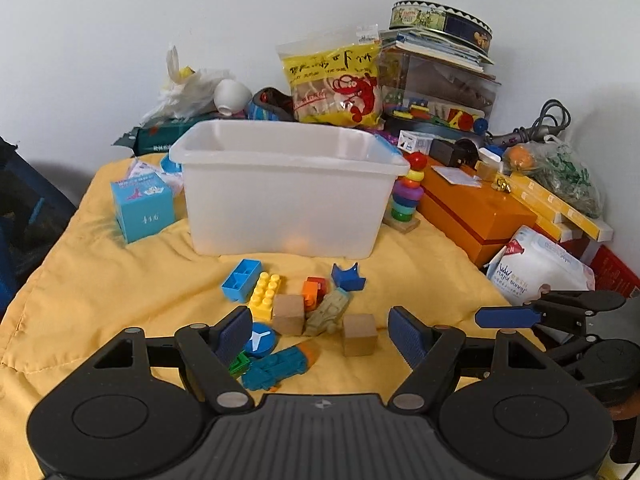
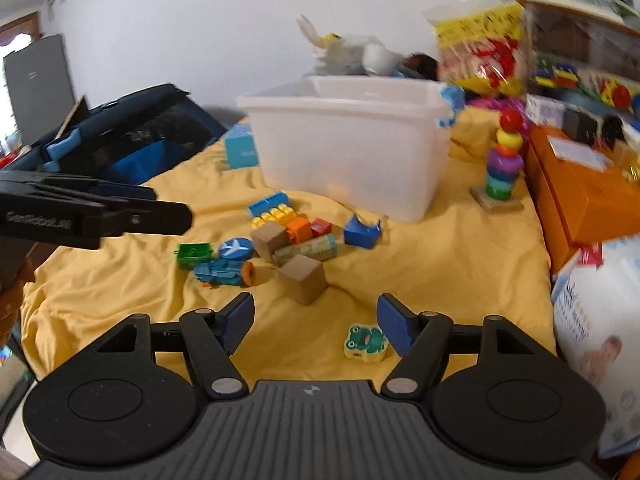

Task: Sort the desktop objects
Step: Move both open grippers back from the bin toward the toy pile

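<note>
Yellow cloth (image 1: 120, 280) bears translucent bin (image 1: 288, 184); orange object inside; tongs agape.

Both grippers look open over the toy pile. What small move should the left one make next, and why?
Probably ease the left gripper forward and down around the nearer wooden cube. It is open and empty, and that cube stands apart from the other toys on the yellow cloth, roughly between the fingers. The white bin sits just behind the pile, ready to receive it.
</note>
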A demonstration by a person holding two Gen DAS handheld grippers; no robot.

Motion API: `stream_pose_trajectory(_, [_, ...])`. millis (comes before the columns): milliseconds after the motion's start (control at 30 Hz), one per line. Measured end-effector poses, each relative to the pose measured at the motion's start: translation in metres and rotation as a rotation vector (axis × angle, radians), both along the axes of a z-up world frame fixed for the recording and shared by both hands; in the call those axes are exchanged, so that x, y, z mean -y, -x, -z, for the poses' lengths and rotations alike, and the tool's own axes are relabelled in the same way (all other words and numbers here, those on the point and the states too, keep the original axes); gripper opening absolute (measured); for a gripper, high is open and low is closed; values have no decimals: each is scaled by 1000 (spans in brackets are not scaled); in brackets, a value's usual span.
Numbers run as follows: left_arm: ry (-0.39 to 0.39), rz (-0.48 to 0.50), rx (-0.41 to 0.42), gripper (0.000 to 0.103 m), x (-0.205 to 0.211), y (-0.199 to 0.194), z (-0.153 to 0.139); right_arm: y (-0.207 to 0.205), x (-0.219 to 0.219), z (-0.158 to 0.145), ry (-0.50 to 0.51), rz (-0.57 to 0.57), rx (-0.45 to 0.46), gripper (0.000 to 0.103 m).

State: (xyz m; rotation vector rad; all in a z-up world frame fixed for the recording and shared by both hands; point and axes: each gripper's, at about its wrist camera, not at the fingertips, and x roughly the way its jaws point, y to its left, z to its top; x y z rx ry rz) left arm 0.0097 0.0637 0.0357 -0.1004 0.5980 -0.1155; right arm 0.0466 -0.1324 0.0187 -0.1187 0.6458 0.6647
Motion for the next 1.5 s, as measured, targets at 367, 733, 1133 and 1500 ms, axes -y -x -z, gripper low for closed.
stream_pose_trajectory(367, [46,-13,67,78,9,10,6,4,-10,-14,61,-42,83,73])
stream_pose_trajectory(733, [6,159,51,78,-31,-22,-12,3,-30,-17,-25,234,50,73])
stream_pose_trajectory(1133, [-139,342,50,78,-30,-31,-22,7,-39,-4,-185,400,69,76])
stream_pose_trajectory(1500, [-227,361,-106,78,-32,-49,31,16,-36,44,-36,376,12,62])
